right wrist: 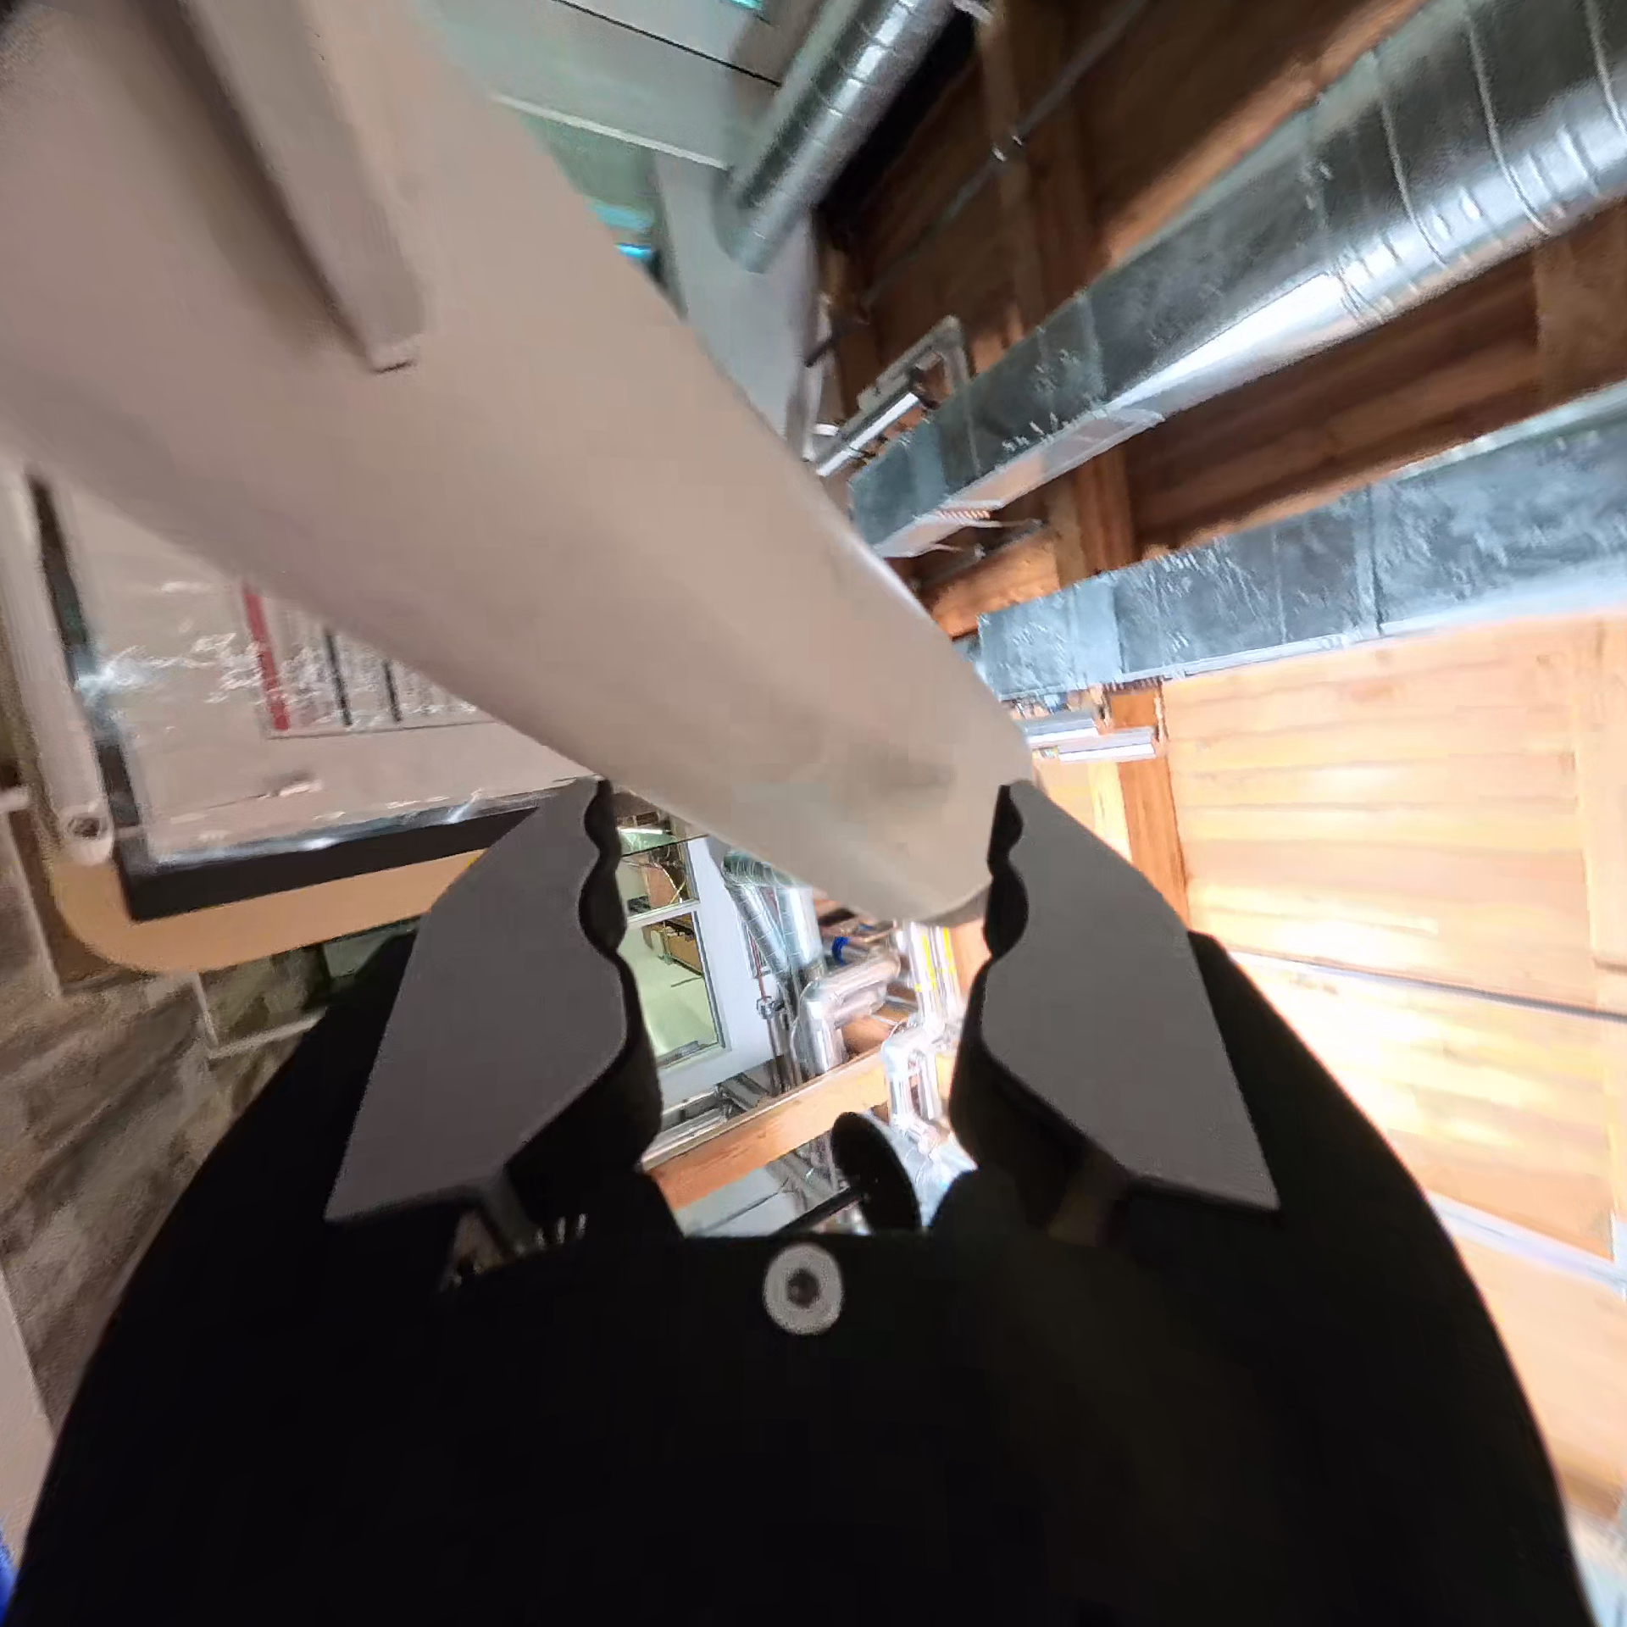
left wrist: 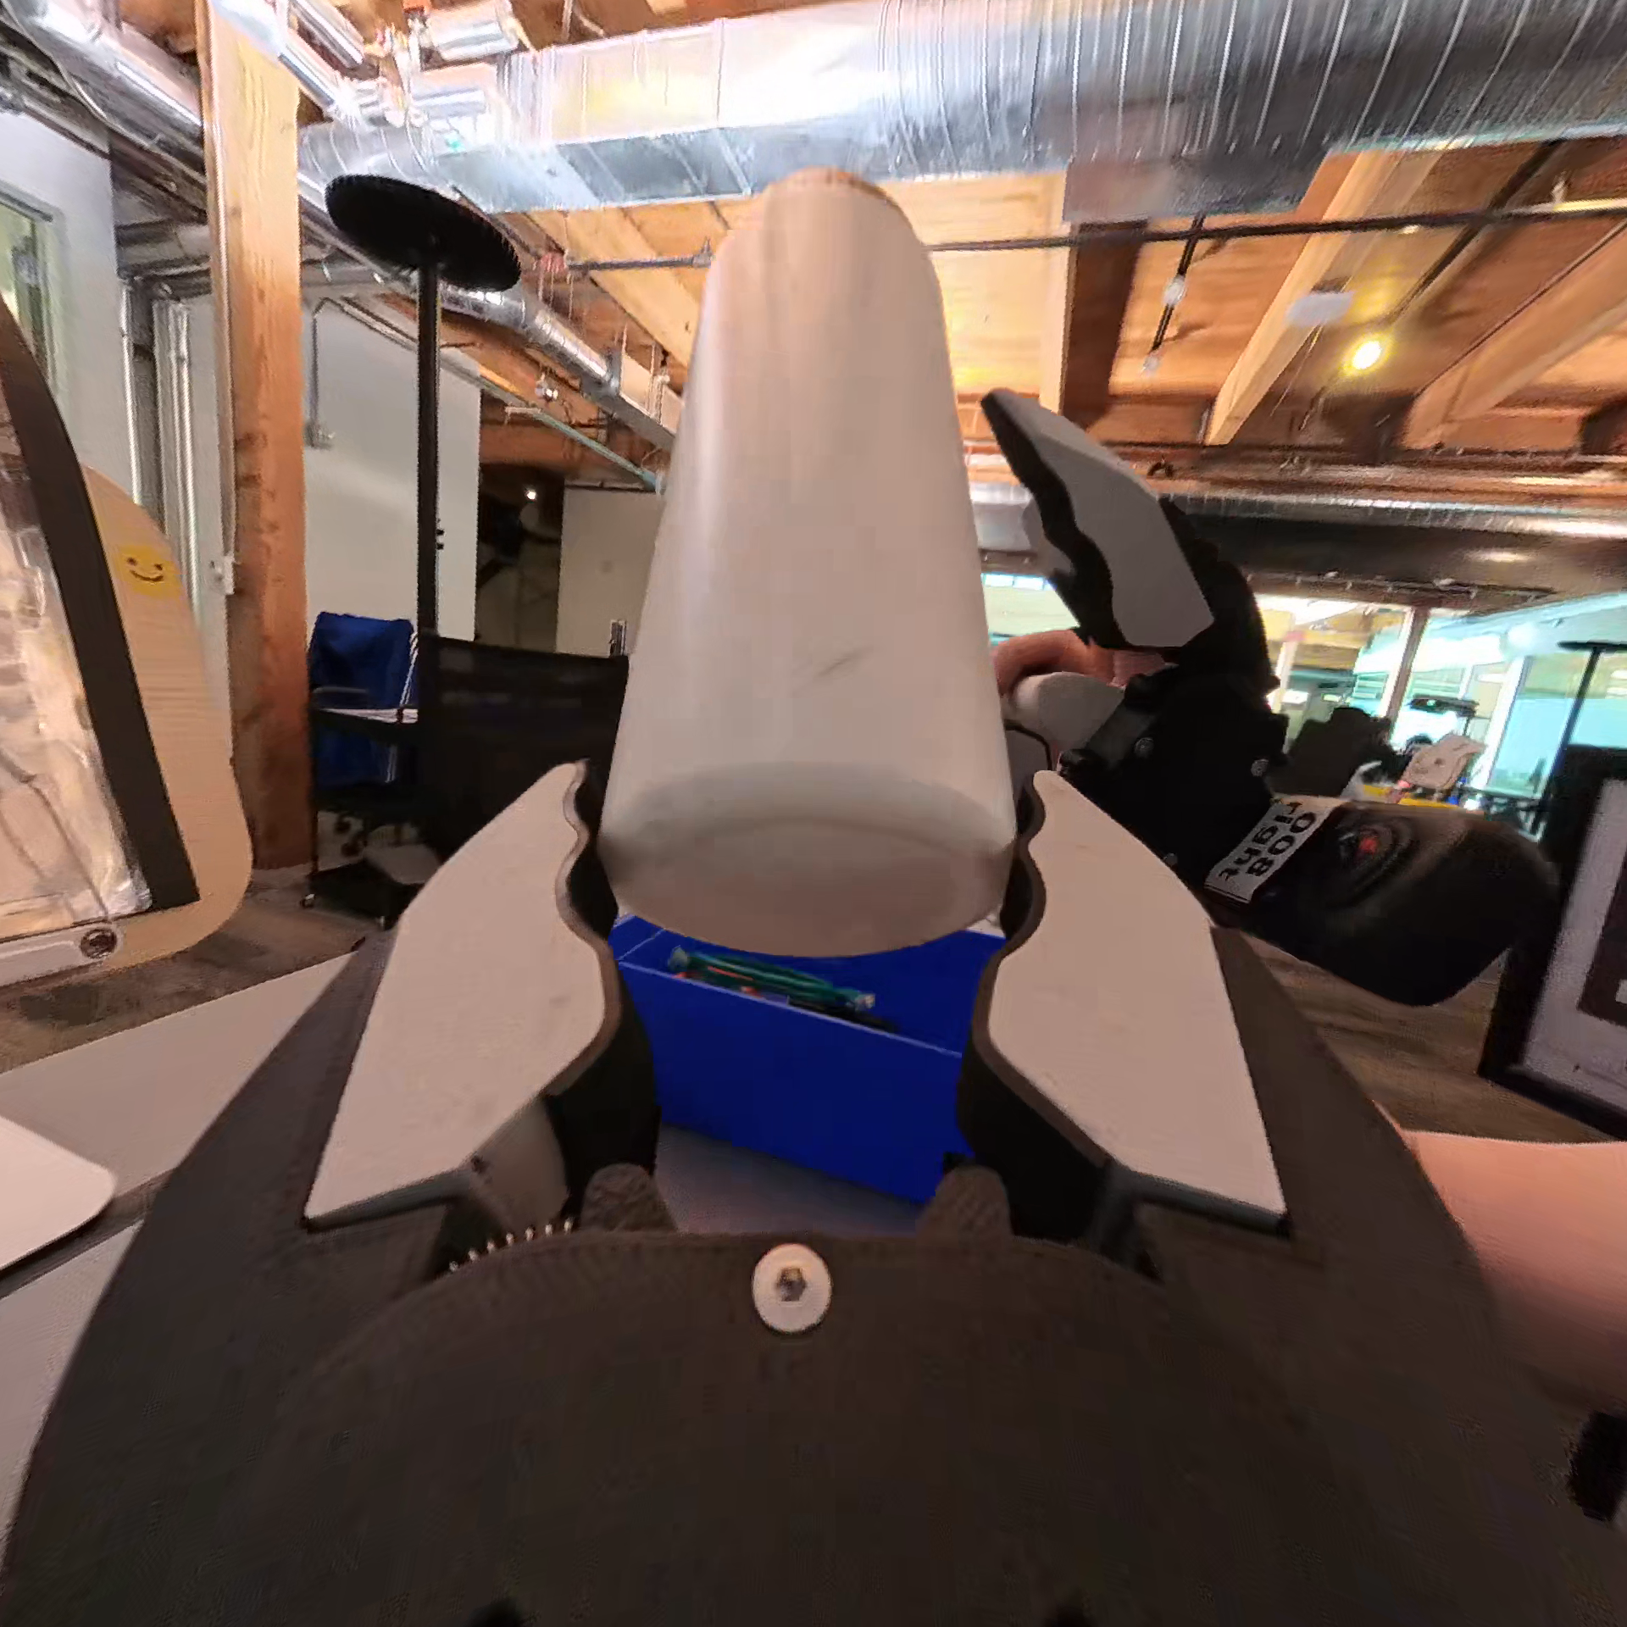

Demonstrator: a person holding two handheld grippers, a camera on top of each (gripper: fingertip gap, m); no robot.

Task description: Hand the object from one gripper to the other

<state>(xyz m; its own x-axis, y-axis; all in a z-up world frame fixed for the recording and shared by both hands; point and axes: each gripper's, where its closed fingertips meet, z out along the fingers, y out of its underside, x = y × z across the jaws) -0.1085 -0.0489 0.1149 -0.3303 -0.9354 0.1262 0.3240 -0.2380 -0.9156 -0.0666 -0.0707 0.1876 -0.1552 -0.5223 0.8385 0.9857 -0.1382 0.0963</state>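
Jaws of the left gripper point(left wrist: 810, 792) are parted about as wide as the white cylinder point(left wrist: 806, 563) and hold it: the cylinder's flat near end fills the gap between the two grey fingertips point(left wrist: 563, 819), and its body rises away from the camera toward the ceiling, tilted a little. Its far end shows a tan edge. Below the held end, a blue bin point(left wrist: 792, 1074) stands on the pale table point(left wrist: 132, 1083), with some green and red items inside that are too small to identify.

Jaws of the right gripper point(right wrist: 801, 792) stand wide and hold nothing. In the right wrist view the cylinder comes in from the upper left as a blurred pale shape and ends at the tip of the finger on the right of the picture; I cannot tell whether it touches that finger. A clear gap remains between the cylinder and the other finger. In the left wrist view this gripper shows to the right of the cylinder, near it but apart, one grey finger pointing up and a label on its black body.

Silver ducts point(left wrist: 880, 79) and wooden beams run overhead, and a black floor lamp point(left wrist: 423, 229) stands back on the left
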